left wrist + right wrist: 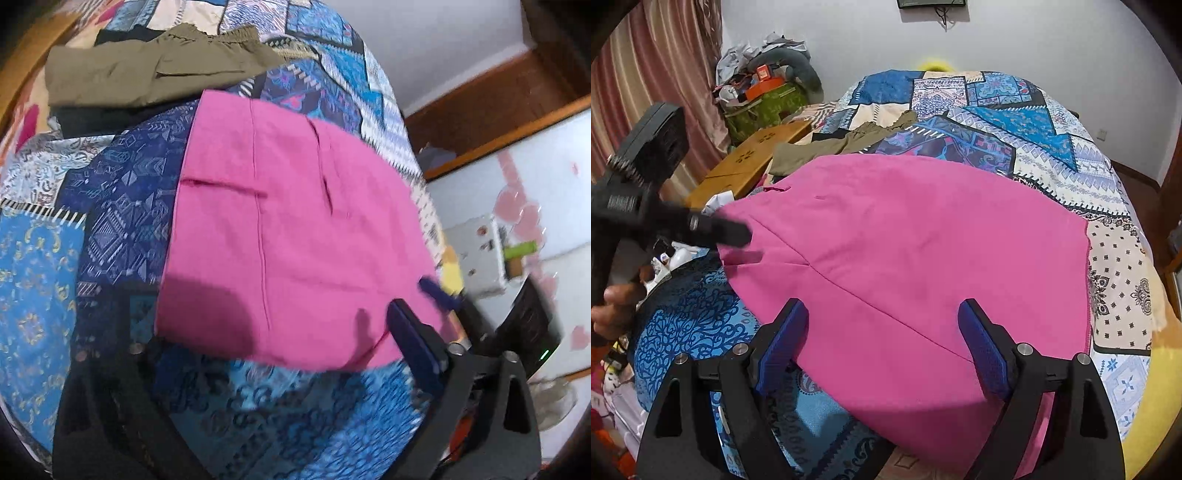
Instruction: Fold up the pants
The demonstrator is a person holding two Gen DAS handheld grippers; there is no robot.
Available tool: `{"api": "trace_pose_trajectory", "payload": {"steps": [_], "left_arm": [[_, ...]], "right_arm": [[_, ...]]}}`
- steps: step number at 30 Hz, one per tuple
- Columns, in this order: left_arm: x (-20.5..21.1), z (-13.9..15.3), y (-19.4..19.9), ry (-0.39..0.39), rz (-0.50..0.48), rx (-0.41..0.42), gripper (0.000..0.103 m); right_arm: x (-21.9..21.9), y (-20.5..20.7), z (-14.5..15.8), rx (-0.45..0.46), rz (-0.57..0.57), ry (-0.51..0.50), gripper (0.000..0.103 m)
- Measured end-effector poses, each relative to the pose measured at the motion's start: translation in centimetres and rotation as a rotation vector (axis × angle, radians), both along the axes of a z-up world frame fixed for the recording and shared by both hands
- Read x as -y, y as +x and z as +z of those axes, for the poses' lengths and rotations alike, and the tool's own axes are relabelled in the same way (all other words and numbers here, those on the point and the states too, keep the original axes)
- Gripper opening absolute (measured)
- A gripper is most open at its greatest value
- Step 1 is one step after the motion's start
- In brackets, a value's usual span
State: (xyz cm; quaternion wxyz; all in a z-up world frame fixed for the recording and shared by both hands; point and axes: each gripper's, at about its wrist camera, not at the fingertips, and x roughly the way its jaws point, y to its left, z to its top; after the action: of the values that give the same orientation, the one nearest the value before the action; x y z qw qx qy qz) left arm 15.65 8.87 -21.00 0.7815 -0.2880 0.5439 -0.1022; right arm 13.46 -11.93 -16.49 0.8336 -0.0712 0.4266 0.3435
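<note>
The pink pants (908,254) lie spread flat on the bed (1115,266), which is covered by a patchwork quilt (122,206) of blue, navy and cream printed panels. The cloth looks matte and soft, with a long stitched seam running across it and a few shallow creases. Its near edge curves toward both cameras.

The right claw (882,332) stands wide and released, gripping nothing. Its two blue ribbed pads (982,350) sit over the near edge of the pink pants, one to each side of the seam, with cloth between them; whether the tips touch the fabric cannot be told. The black arms behind the pads are angular, with round metal pins.

The left claw (266,339) is also spread wide and empty. In its own blurred view one blue pad sits at the near right corner of the pink pants and the other side is a dark smear at the near left edge. From the right wrist view, it reaches in over the left edge of the pink pants, and a hand (613,306) grips its handle.

Beyond the pink pants, farther up the bed, lie folded olive pants (147,70) with a gathered elastic waistband, resting on something dark. Left of the bed, past the olive pants, stands a wooden board (757,151) with cut-out holes, and behind it a green bag (764,107) heaped with clutter.
</note>
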Motion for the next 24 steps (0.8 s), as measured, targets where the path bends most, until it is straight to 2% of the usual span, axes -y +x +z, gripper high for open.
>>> {"api": "trace_pose_trajectory", "payload": {"steps": [1, 2, 3, 5, 6, 8, 10, 14, 16, 19, 21, 24], "left_arm": [[-0.2, 0.0, 0.3, -0.005, 0.014, 0.002, 0.082], [-0.4, 0.1, 0.6, -0.004, 0.028, 0.003, 0.071], [-0.6, 0.1, 0.8, 0.007, 0.038, 0.005, 0.055], [-0.7, 0.3, 0.9, 0.059, 0.047, 0.006, 0.034], [-0.8, 0.4, 0.8, 0.074, 0.050, 0.019, 0.028], [-0.9, 1.0, 0.4, 0.092, 0.056, 0.048, 0.024], [-1.0, 1.9, -0.4, 0.172, 0.069, 0.079, 0.023], [-0.7, 4.3, -2.6, 0.399, 0.075, 0.156, 0.021], [-0.3, 5.7, -3.9, 0.547, 0.078, 0.218, 0.021], [0.6, 7.5, -5.1, 0.729, 0.090, 0.300, 0.020], [1.1, 8.5, -5.3, 0.786, 0.093, 0.342, 0.020], [1.8, 9.9, -5.0, 0.784, 0.076, 0.389, 0.020]], "right_arm": [[0.0, 0.0, 0.0, 0.000, 0.000, 0.002, 0.083], [0.0, 0.0, 0.0, -0.001, 0.000, 0.004, 0.084], [0.1, 0.0, 0.0, -0.001, -0.001, 0.005, 0.084], [0.1, 0.0, 0.0, -0.002, -0.003, 0.006, 0.083], [0.2, 0.0, 0.0, -0.001, -0.004, 0.006, 0.083], [0.3, 0.0, 0.2, 0.002, -0.014, 0.009, 0.081], [0.7, 0.0, 0.4, 0.000, -0.028, 0.022, 0.081], [2.1, 0.3, 1.0, 0.006, -0.069, 0.032, 0.081], [2.9, 0.3, 1.3, 0.008, -0.092, 0.035, 0.081], [3.9, 0.4, 1.2, 0.009, -0.117, 0.024, 0.081], [4.5, 0.4, 0.9, 0.011, -0.130, 0.004, 0.081], [5.0, 0.7, 0.3, -0.011, -0.138, -0.012, 0.081]]}}
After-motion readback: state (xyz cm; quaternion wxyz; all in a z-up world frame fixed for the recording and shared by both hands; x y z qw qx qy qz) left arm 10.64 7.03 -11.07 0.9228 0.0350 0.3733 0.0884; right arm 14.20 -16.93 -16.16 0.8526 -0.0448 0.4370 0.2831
